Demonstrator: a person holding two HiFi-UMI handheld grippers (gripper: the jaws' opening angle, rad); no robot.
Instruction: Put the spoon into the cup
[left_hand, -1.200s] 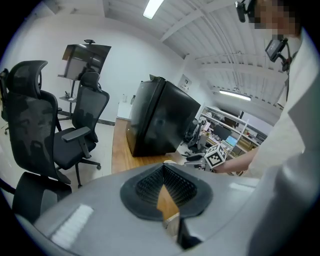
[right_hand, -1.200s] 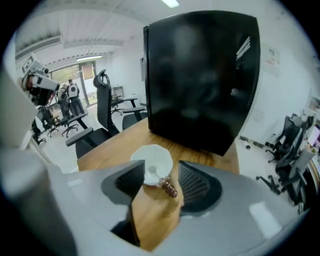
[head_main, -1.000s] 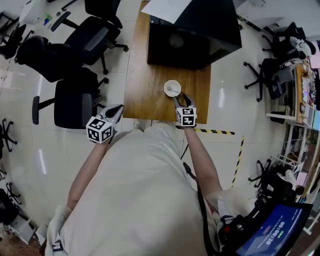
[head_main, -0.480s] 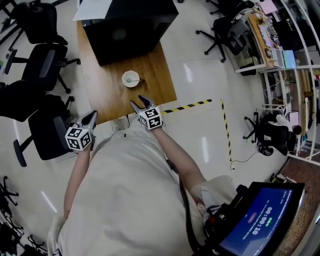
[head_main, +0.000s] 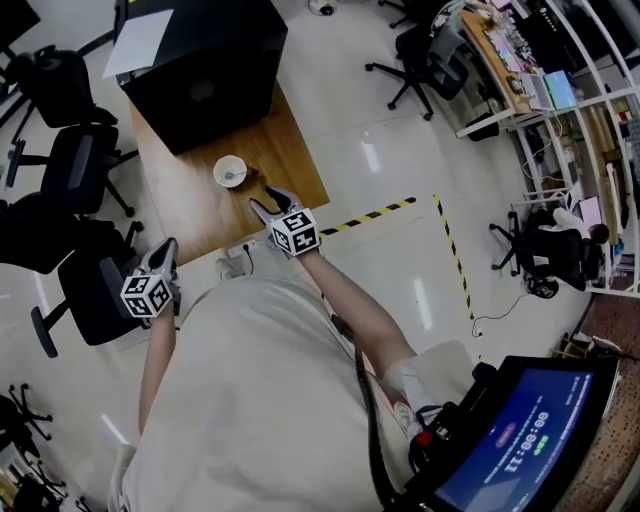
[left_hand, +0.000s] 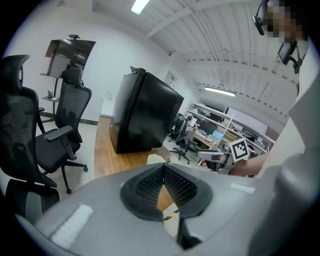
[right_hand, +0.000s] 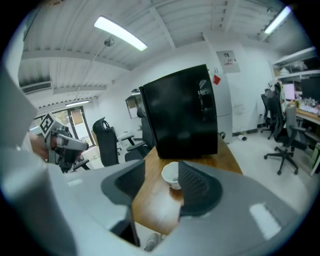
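Right gripper (head_main: 268, 202): released. My jaws stand wide apart with nothing between the pads. It hangs over the near edge of the wooden table (head_main: 290, 165).
Left gripper (head_main: 163, 250): clenched on nothing, the pads meeting at their tips. In the head view it sits at about 8 o'clock from my right gripper, off the table and over the floor, just beside an office chair (head_main: 85, 290).
Cup (head_main: 230, 171): white and upright on the table, at about 11 o'clock from my right gripper, near it but apart. In the right gripper view it shows through the gap between my jaws, beyond them.
Spoon (head_main: 234, 177): lying inside the cup; it is too small for me to tell which way its handle leans.
Black box (head_main: 200, 70): on the far part of the table, at about 11 o'clock from the cup, with a white sheet (head_main: 140, 40) on top.
Striped tape (head_main: 370, 214): on the floor, at about 3 o'clock from my right gripper.
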